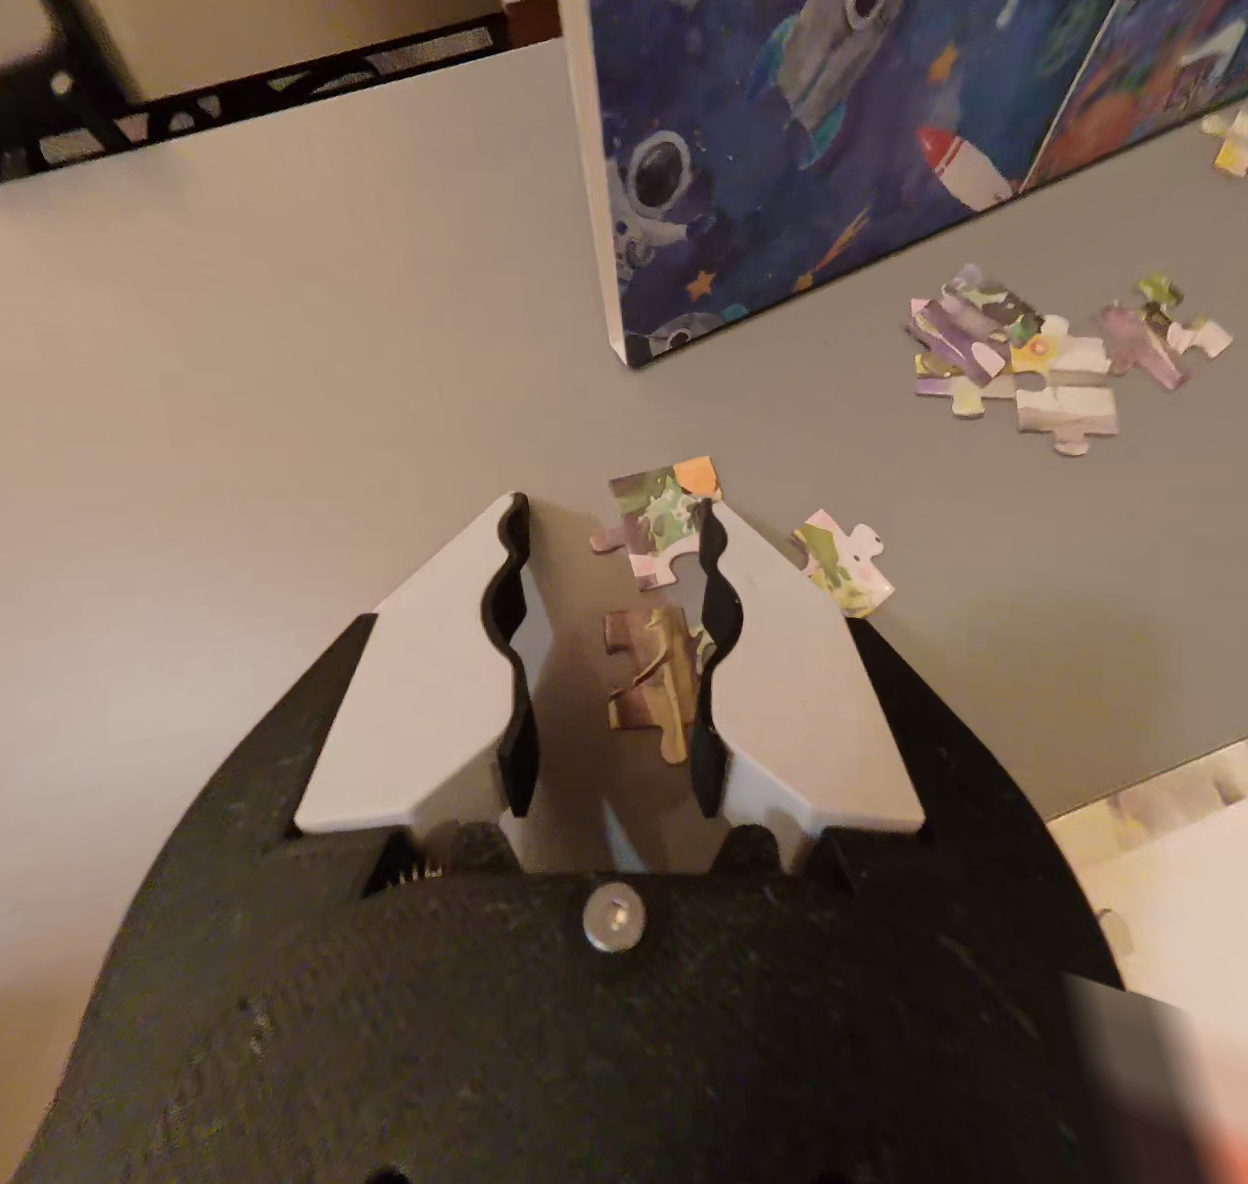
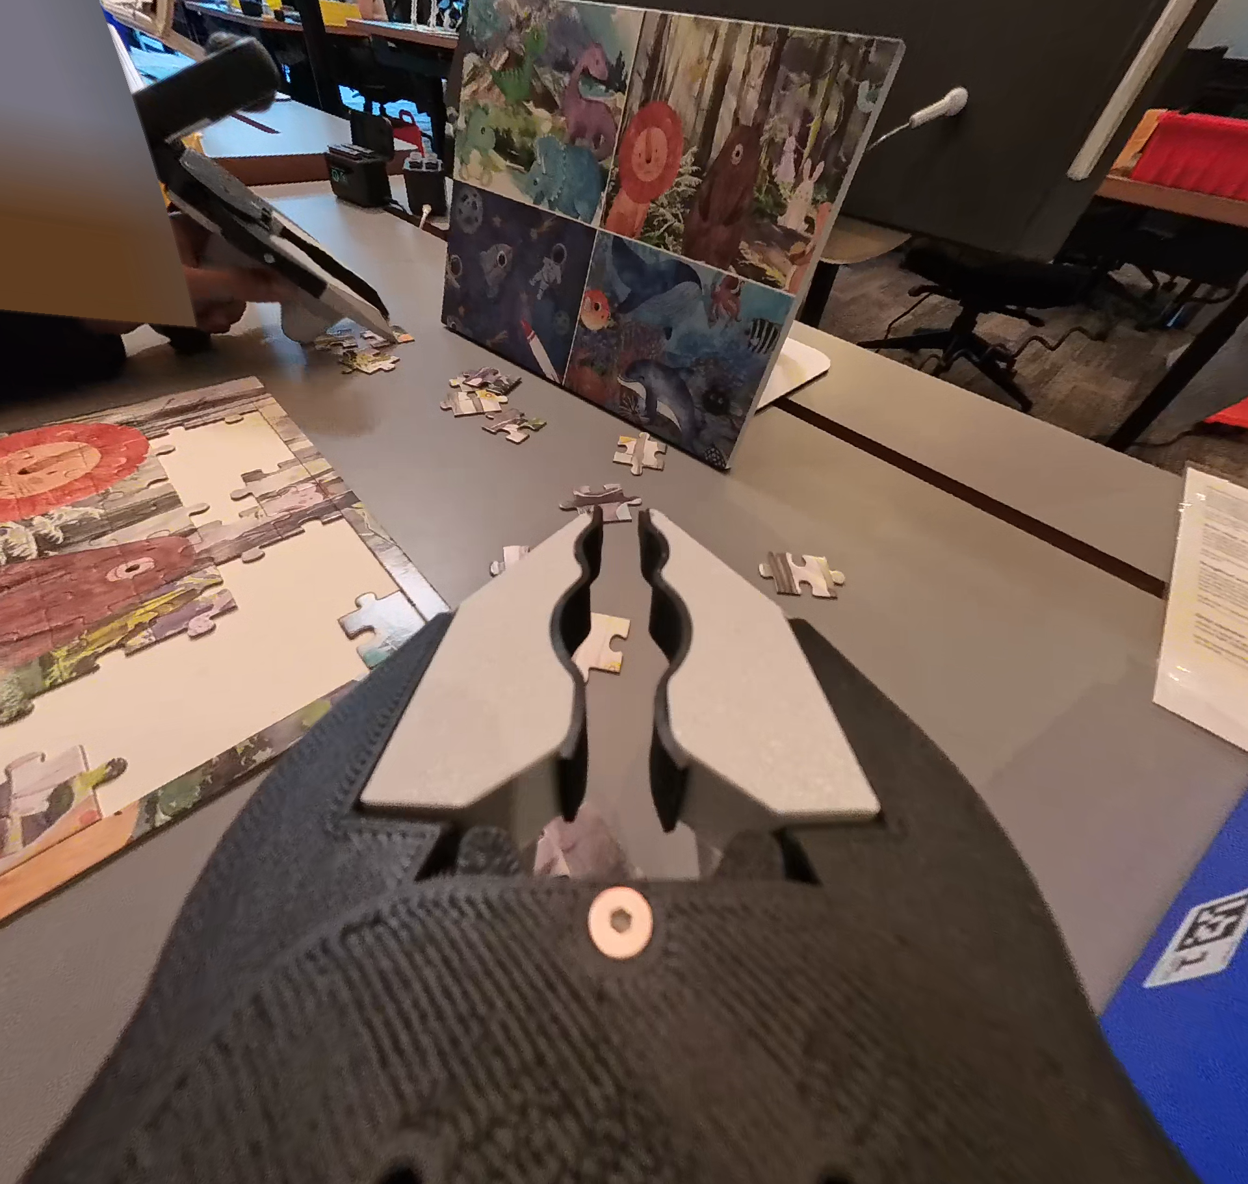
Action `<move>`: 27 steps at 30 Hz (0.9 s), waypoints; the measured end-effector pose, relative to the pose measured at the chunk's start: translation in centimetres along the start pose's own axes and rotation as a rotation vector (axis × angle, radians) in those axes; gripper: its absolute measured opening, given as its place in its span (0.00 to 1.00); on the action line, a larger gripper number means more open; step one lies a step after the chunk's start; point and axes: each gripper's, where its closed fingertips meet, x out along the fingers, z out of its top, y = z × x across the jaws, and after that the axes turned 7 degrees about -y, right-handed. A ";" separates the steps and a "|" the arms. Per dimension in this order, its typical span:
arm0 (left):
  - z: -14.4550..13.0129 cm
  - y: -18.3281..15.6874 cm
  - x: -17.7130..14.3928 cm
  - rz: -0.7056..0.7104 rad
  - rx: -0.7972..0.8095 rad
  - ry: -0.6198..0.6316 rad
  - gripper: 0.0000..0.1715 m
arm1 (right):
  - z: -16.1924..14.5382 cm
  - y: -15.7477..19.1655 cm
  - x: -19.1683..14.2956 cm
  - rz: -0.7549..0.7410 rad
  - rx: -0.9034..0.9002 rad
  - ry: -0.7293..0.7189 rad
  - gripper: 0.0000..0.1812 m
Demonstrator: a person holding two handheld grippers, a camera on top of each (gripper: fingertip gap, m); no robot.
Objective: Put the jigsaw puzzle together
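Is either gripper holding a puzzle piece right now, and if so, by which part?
Neither. The left gripper is open over loose pieces lying flat on the table; the right gripper is open, with nothing between its fingers.

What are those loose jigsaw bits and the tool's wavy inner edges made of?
The loose pieces look like flat printed cardboard with a slight sheen. The left tool's wavy black pads look like matte rubber or soft plastic, though that is uncertain; its grey fingers look like smooth hard plastic.
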 end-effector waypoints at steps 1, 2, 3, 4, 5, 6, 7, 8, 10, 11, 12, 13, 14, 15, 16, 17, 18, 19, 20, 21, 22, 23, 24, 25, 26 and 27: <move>0.0 -0.2 0.0 0.001 0.022 0.002 0.27 | 0.0 0.0 0.0 -0.002 -0.002 -0.001 0.04; -0.1 -0.4 0.0 0.000 0.035 0.004 0.27 | 0.0 0.0 0.0 -0.003 -0.003 -0.001 0.04; -0.1 -0.4 0.0 0.000 0.042 0.005 0.27 | 0.1 -0.1 0.0 -0.004 -0.003 -0.001 0.05; -0.1 -0.6 0.0 -0.005 0.050 0.006 0.26 | 0.0 -0.1 0.0 -0.003 -0.002 -0.001 0.04; -0.1 -0.8 0.0 -0.016 0.060 0.007 0.24 | 0.0 -0.1 0.0 -0.003 -0.001 -0.001 0.05; -0.1 -1.0 0.0 -0.025 0.073 0.007 0.21 | 0.0 -0.1 0.0 -0.002 0.000 0.001 0.05; -0.1 -1.3 0.0 -0.035 0.086 0.007 0.18 | -0.1 -0.1 0.0 -0.003 -0.001 0.004 0.05; -0.2 -1.4 0.0 -0.040 0.098 0.008 0.16 | -0.2 -0.1 0.0 -0.005 -0.002 0.007 0.05; -0.2 -1.7 0.0 -0.046 0.116 0.007 0.14 | -0.3 -0.1 0.1 -0.005 -0.003 0.010 0.05; -0.2 -1.7 0.0 -0.050 0.117 0.007 0.14 | -0.3 -0.1 0.1 -0.005 -0.003 0.010 0.05; -0.2 -1.8 0.0 -0.057 0.115 0.007 0.14 | -0.3 -0.1 0.1 -0.005 -0.003 0.010 0.05; -0.2 -1.9 -0.1 -0.065 0.113 0.007 0.14 | -0.2 -0.1 0.1 -0.006 -0.003 0.010 0.05; -0.2 -2.0 -0.1 -0.073 0.112 0.007 0.14 | -0.2 -0.1 0.0 -0.006 -0.004 0.010 0.05; -0.2 -2.1 -0.1 -0.079 0.112 0.007 0.14 | -0.2 -0.1 0.0 -0.006 -0.005 0.009 0.05; -0.2 -2.2 -0.1 -0.085 0.115 0.007 0.14 | -0.2 -0.1 0.0 -0.006 -0.005 0.009 0.05; -0.2 -2.3 -0.1 -0.089 0.120 0.007 0.14 | -0.2 -0.1 0.0 -0.006 -0.005 0.009 0.05; -0.2 -2.4 -0.1 -0.092 0.127 0.007 0.14 | -0.2 -0.1 0.0 -0.006 -0.005 0.009 0.05; -0.2 -2.5 -0.1 -0.093 0.136 0.006 0.14 | -0.2 -0.1 0.0 -0.006 -0.006 0.010 0.05; -0.2 -2.5 -0.2 -0.093 0.145 0.003 0.14 | -0.2 -0.1 0.0 -0.006 -0.006 0.011 0.05; -0.1 -2.6 -0.2 -0.091 0.154 -0.003 0.14 | -0.2 -0.1 0.0 -0.006 -0.006 0.011 0.05; 0.0 -2.7 -0.3 -0.090 0.163 -0.012 0.14 | -0.2 -0.1 0.0 -0.006 -0.007 0.012 0.05; 0.1 -2.8 -0.4 -0.091 0.169 -0.021 0.14 | -0.2 -0.1 0.0 -0.006 -0.008 0.012 0.05; 0.1 -2.9 -0.5 -0.094 0.172 -0.029 0.14 | -0.2 -0.1 0.0 -0.006 -0.008 0.012 0.05; 0.2 -3.0 -0.6 -0.101 0.171 -0.036 0.14 | -0.3 -0.1 0.1 -0.006 -0.008 0.013 0.05; 0.3 -3.2 -0.7 -0.113 0.166 -0.044 0.14 | -0.3 -0.1 0.1 -0.006 -0.008 0.014 0.05; 0.4 -3.5 -0.9 -0.125 0.160 -0.052 0.14 | -0.3 -0.1 0.1 -0.006 -0.007 0.015 0.05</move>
